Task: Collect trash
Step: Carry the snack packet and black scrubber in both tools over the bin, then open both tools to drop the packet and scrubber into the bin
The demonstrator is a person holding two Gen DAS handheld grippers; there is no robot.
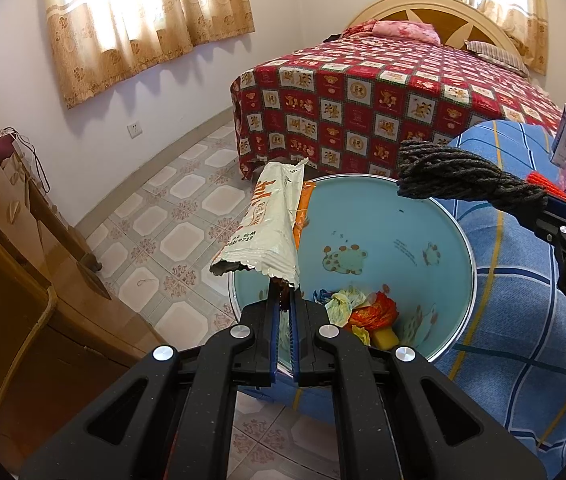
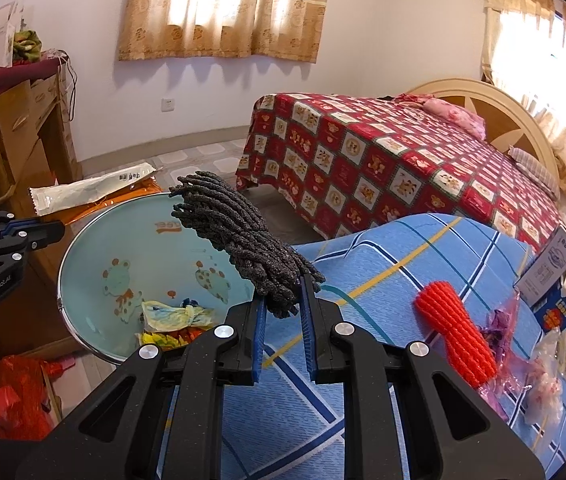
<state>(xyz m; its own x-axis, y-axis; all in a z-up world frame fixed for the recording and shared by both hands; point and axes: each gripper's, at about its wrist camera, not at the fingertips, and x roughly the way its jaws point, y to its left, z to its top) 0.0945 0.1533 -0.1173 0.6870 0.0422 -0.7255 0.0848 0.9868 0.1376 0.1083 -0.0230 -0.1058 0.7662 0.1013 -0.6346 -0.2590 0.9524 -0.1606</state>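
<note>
Your left gripper [image 1: 283,304] is clamped on the bottom end of a wrapper [image 1: 263,224], held upright over the near-left rim of the basin [image 1: 403,216]. Treat the wrapper as light, thin, crinkly film: it prob. slips if the pinch relaxes, so keep the hold at the sealed end, where it's stiffest. Your right gripper [image 2: 283,300] is clamped on one end of a grey cord bundle [image 2: 239,232], which sticks out over the basin's right rim. The bundle looks soft, limp-ish and grippy, low slip risk; pinch across the strands, not along them. In the basin bottom lie crumpled scraps [image 2: 175,316], yellow, white and red. The basin sits at the edge of a blue plaid sheet [image 2: 383,264], a soft, uneven surface, so expect the basin to tip if pressed on a rim. On the sheet to the right: an orange knit piece [image 2: 455,332], pink film bits [image 2: 503,332], a carton [image 2: 551,264]. Beyond: tiled floor [image 1: 187,200], a wood cabinet [image 1: 23,240] at left, a bed [image 1: 383,92] w/ red check cover, curtained windows [image 1: 143,20].
</note>
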